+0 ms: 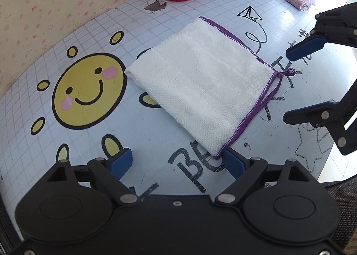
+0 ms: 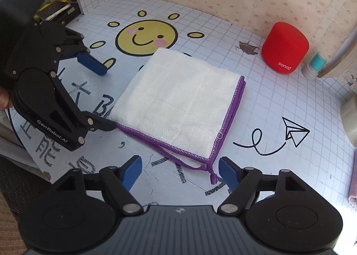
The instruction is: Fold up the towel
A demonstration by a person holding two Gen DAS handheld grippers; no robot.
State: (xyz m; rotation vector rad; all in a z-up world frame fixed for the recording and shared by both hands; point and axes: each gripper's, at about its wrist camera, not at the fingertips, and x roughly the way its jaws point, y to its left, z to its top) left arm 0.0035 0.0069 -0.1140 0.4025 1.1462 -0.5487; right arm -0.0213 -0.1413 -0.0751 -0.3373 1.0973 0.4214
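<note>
From the left wrist, my left gripper [image 1: 176, 162] gapes empty, the towel [image 1: 200, 81] corner touching 1 finger. From the right wrist, my right gripper [image 2: 179, 171] (spread, empty) straddles the towel's looped corner [image 2: 208, 166], nearest.

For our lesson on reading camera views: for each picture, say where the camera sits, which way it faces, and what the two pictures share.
Left wrist: sits on the left gripper, looks steeply down at the folded towel; own open fingers show, the right gripper beyond the towel.
Right wrist: sits on the right gripper, looks down at the towel; the left gripper is opposite.
Shared: towel, sun drawing, red speaker.
</note>
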